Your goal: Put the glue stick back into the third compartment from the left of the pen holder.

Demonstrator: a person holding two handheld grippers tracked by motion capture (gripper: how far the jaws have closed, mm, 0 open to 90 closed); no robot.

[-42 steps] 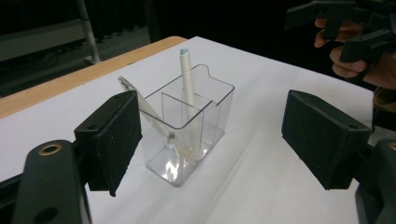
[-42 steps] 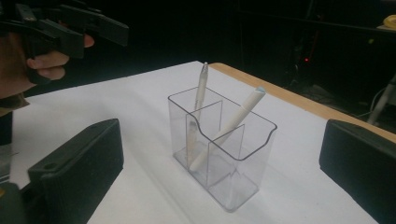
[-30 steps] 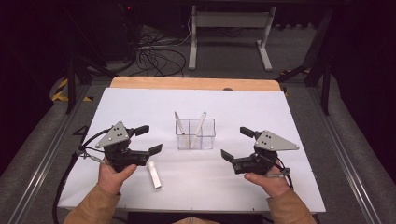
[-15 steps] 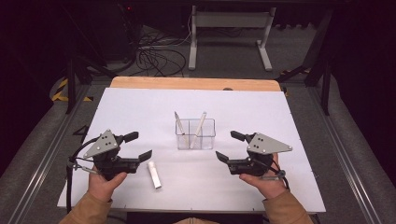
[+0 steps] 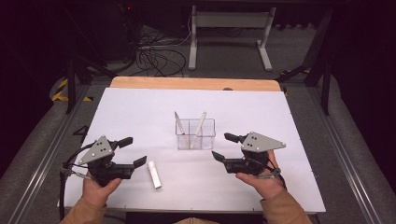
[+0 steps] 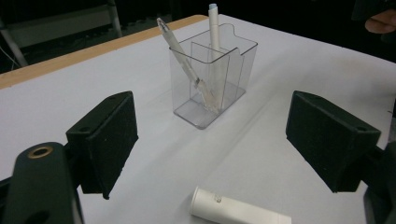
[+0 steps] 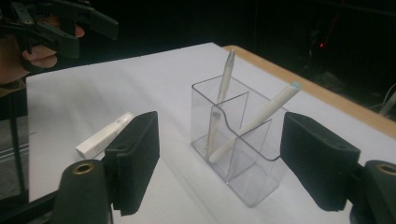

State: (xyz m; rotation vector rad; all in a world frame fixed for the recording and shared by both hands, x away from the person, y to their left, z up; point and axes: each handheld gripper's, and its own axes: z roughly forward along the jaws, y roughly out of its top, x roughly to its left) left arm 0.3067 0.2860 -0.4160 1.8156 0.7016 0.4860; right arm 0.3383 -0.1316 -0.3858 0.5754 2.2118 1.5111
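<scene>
White plastic tube (image 5: 153, 174) is lying flat on the table just to the right of the left gripper (image 5: 133, 150), near the bottom-centre of the high view. In the left gripper view it sits at the bottom edge, low between the two black jaws, which stand wide apart and touch nothing. The right gripper (image 5: 222, 146) hangs at the lower right of the high view with nothing in it; its jaws have just been closing but a clear gap is there, and in its own view the clear holder (image 7: 236, 140) stands beyond and between them, untouched.

Surface is a white sheet (image 5: 261, 116) over a table with a wooden edge (image 5: 196, 83) at the far side. Behind it a dark room, cables (image 5: 154, 56) on the floor, a metal stand (image 5: 229, 23).

The tube is short, round, plain white with faint grey print on its side. The holder is see-through with a divider, and two pale pens (image 5: 180, 126) lean in it.
</scene>
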